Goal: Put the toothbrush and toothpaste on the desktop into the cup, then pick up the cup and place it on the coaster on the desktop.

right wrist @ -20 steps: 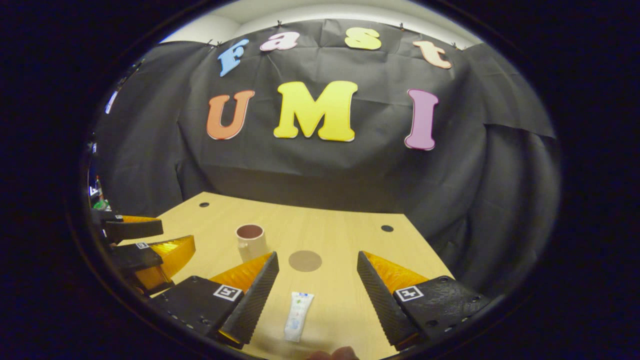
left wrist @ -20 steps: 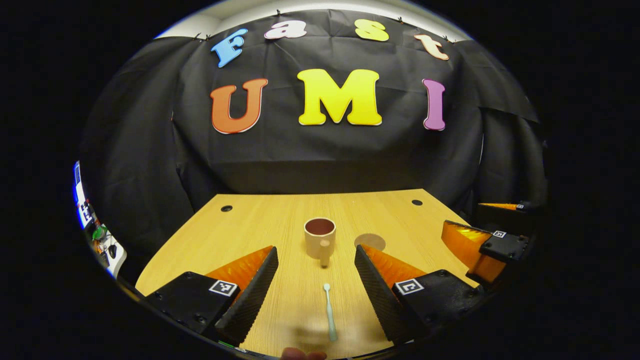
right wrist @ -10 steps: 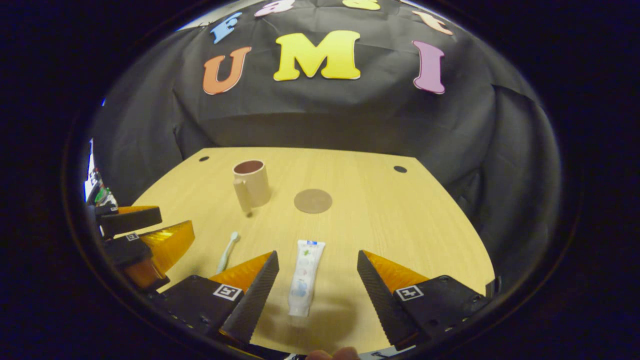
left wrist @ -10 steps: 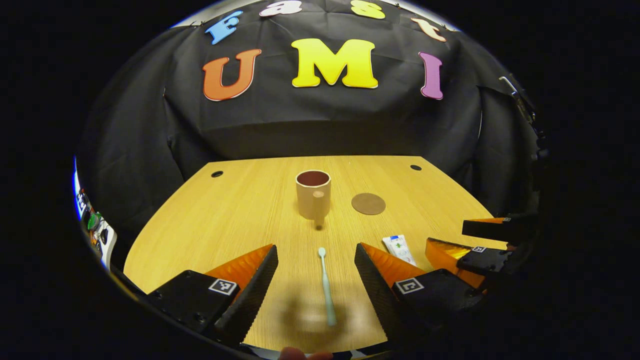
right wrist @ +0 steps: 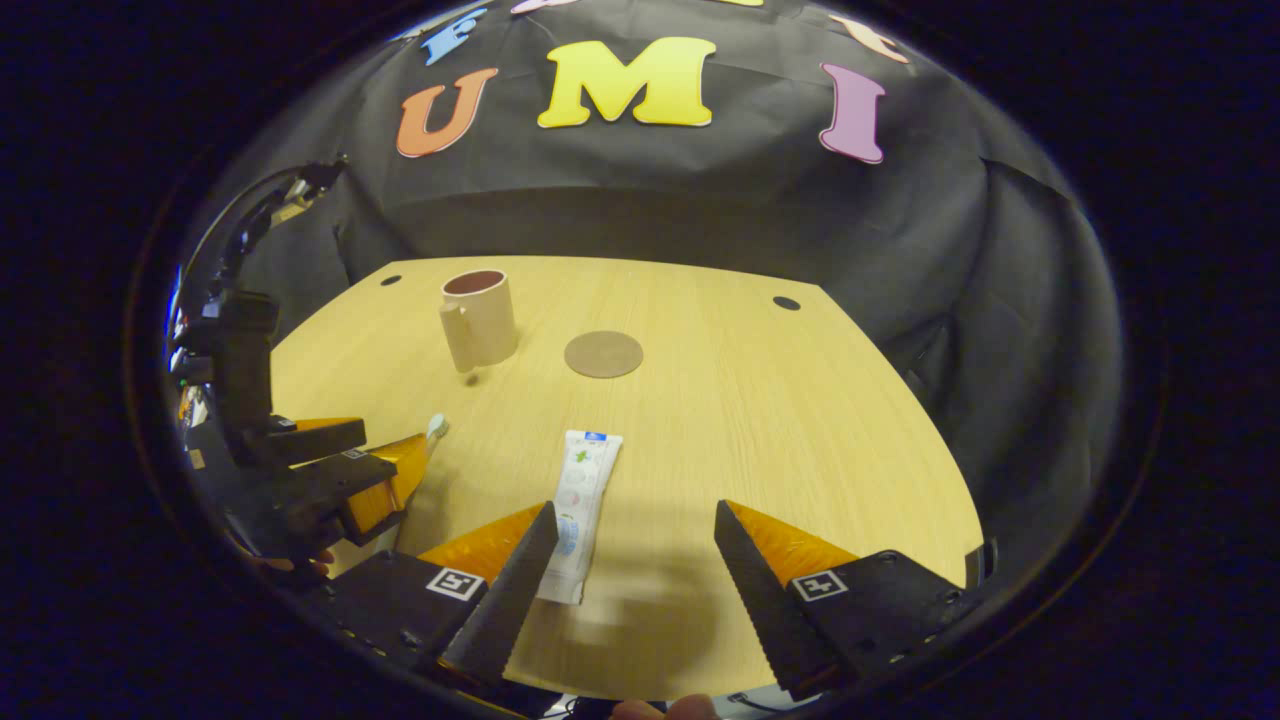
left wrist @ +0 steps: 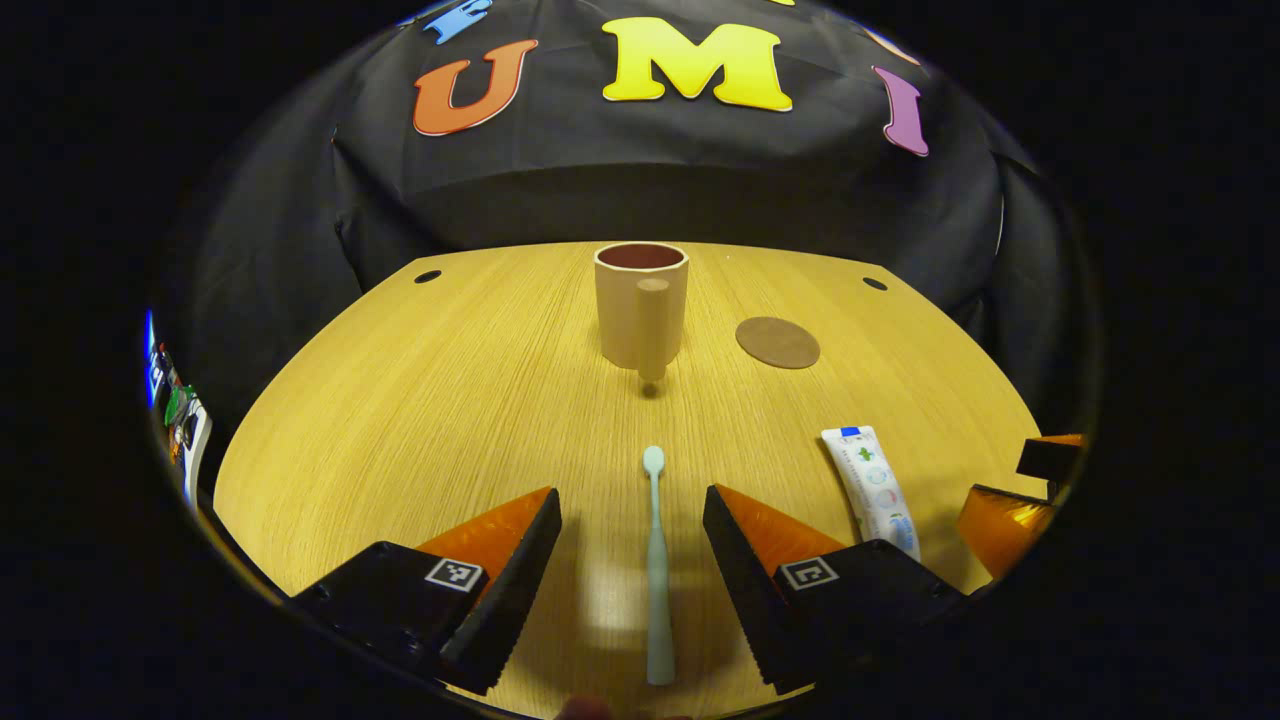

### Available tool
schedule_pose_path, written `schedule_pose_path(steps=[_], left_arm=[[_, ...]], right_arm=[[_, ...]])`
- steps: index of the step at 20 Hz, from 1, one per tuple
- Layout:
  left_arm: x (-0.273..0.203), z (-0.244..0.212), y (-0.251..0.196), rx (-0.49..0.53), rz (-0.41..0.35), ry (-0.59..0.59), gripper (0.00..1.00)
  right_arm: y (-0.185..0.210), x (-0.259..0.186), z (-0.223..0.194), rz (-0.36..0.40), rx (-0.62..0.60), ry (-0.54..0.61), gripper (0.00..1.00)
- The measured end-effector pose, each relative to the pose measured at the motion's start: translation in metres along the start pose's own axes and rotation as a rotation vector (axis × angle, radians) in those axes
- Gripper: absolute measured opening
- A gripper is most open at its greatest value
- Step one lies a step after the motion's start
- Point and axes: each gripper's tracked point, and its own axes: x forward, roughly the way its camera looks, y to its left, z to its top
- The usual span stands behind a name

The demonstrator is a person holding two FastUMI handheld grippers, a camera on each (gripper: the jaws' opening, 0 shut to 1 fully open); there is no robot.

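Left gripper view: the left gripper [left wrist: 632, 560] hangs low over the desktop [left wrist: 420, 400] with its fingers spread wide, the toothbrush [left wrist: 655, 560] lying lengthwise in the gap, head toward the far cup [left wrist: 640, 305]. The coaster [left wrist: 777, 342] lies bare just right of the cup, apart from it. In the right gripper view, the right gripper [right wrist: 632, 580] is likewise spread wide above the toothpaste [right wrist: 580, 510], whose near end lies close against its left finger; contact cannot be judged there. The cup's inside looks empty, though its depth is poorly seen. Judged step: seizing brush and tube. Each next needs a descent astride its item and a close across the narrow width. Open board runs between items and cup; the near edge lies close beneath both tools, and the two grippers work near together.
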Motion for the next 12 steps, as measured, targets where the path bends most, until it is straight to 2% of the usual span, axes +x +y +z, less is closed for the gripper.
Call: schedule_pose_path(steps=[1,2,4,7,9,10,11,12], left_arm=[[0.004,-0.003,-0.001,-0.003,-0.006,0.011,0.94],[0.008,-0.003,-0.002,0.0,-0.012,0.016,0.86],[0.012,-0.003,-0.006,0.016,-0.024,0.017,0.82],[0.017,-0.003,-0.011,0.037,-0.042,0.025,0.68],[0.02,-0.008,-0.015,0.034,-0.048,0.043,0.6],[0.021,-0.011,-0.015,0.031,-0.045,0.055,0.58],[0.021,-0.009,-0.015,0.036,-0.043,0.049,0.59],[0.022,-0.01,-0.015,0.042,-0.04,0.054,0.52]], right_arm=[[0.0,0.0,0.0,-0.001,-0.002,-0.001,0.95],[-0.001,0.001,0.001,-0.004,-0.003,-0.001,0.95],[-0.002,0.002,0.001,-0.01,0.001,-0.001,0.95],[-0.006,0.005,0.002,-0.025,0.013,0.002,0.98],[-0.008,0.005,0.002,-0.033,0.025,0.001,0.95],[-0.008,0.004,0.002,-0.034,0.027,0.004,0.95],[-0.008,0.005,0.0,-0.033,0.027,0.006,0.95],[-0.009,0.005,0.001,-0.034,0.028,0.006,0.95]])
